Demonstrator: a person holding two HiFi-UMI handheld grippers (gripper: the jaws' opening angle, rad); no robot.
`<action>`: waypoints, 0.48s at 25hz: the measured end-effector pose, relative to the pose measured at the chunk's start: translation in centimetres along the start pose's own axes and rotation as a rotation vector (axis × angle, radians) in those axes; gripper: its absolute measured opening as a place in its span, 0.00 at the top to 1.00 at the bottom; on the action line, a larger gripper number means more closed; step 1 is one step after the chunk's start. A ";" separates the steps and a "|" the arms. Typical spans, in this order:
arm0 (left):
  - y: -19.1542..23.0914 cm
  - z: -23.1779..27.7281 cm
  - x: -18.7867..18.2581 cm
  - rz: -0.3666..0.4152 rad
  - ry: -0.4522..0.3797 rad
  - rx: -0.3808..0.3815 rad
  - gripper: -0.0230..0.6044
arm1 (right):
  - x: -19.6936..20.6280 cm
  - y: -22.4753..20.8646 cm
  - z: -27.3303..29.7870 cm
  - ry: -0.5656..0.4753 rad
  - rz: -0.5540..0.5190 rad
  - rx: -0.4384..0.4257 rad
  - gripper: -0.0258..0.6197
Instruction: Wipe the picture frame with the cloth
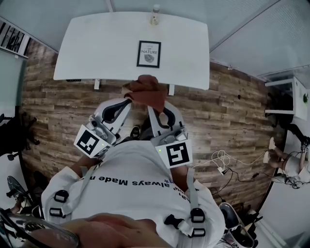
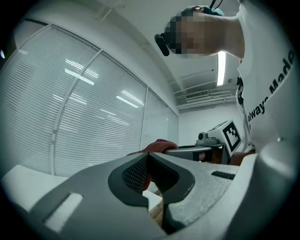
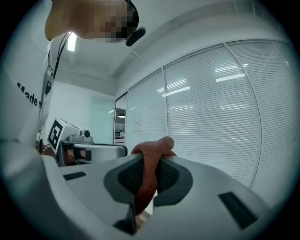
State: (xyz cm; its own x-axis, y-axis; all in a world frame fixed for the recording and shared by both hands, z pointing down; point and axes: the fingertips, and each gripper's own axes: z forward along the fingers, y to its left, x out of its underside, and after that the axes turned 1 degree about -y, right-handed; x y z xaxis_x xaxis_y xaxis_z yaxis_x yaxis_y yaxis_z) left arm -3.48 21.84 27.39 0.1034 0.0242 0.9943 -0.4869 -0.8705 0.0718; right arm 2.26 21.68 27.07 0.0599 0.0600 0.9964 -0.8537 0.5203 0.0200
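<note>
The black picture frame (image 1: 148, 54) lies flat on the white table (image 1: 97, 48), towards its far middle. A reddish-brown cloth (image 1: 145, 92) hangs in the air over the table's near edge, well short of the frame. My right gripper (image 1: 154, 109) is shut on the cloth (image 3: 151, 161), which bulges above the tips and trails down between the pads. My left gripper (image 1: 128, 101) is shut too, beside the right one, with the cloth (image 2: 158, 145) at its tips and a dark red strip between its pads. Both grippers are close to my chest.
A small bottle (image 1: 155, 14) stands at the table's far edge, beyond the frame. Wooden flooring (image 1: 232, 121) surrounds the table. Cables (image 1: 220, 162) lie on the floor at the right, and white shelving (image 1: 290, 97) stands further right. Window blinds (image 3: 225, 117) fill the wall ahead.
</note>
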 end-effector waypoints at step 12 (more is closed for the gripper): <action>4.6 13.7 0.3 0.009 0.023 -0.009 0.96 | 0.4 -13.7 3.7 0.025 0.003 -0.020 0.94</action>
State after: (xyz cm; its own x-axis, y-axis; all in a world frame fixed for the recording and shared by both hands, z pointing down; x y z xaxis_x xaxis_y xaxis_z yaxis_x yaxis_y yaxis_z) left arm 6.24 11.12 26.95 0.0794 0.0278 0.9965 -0.4955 -0.8663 0.0637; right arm 12.11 11.44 27.48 0.0704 0.0832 0.9940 -0.8434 0.5371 0.0148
